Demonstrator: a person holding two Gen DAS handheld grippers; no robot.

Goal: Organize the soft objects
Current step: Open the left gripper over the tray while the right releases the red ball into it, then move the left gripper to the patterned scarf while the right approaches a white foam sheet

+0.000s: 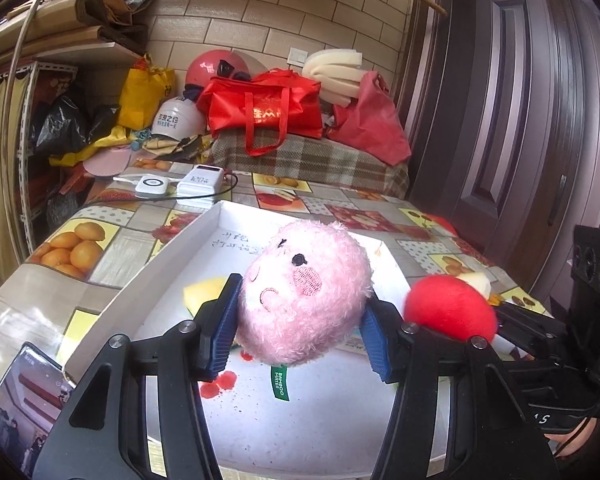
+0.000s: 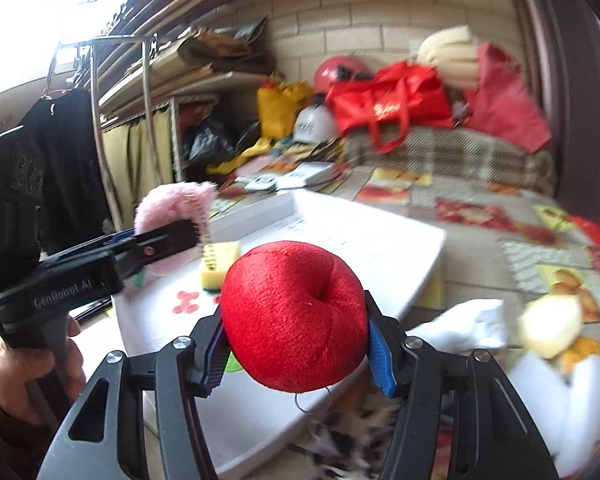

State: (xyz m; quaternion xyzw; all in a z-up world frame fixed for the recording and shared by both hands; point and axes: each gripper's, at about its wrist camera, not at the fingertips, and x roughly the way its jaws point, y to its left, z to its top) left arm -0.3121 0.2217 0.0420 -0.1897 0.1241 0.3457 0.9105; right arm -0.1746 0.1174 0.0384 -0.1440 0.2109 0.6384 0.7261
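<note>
My left gripper point(image 1: 300, 320) is shut on a fluffy pink plush point(image 1: 304, 292) with a stitched face, held just above a shallow white box point(image 1: 188, 248); a green tag hangs under the toy. The same pink plush point(image 2: 172, 208) and left gripper point(image 2: 160, 246) show at the left of the right wrist view. My right gripper point(image 2: 296, 336) is shut on a round red plush point(image 2: 296, 312), over the box's point(image 2: 400, 248) near right corner. That red plush point(image 1: 450, 306) sits right of the pink one. A yellow sponge point(image 2: 219, 264) lies inside the box.
White soft pieces point(image 2: 472, 324) and a pale yellow foam lump point(image 2: 550, 326) lie on the fruit-print tablecloth point(image 1: 76, 244) right of the box. A phone point(image 1: 24, 396) rests near left. White chargers point(image 1: 198, 184), red bags point(image 1: 264, 108) and helmets crowd the far end. A hand point(image 2: 16, 376) holds the left gripper.
</note>
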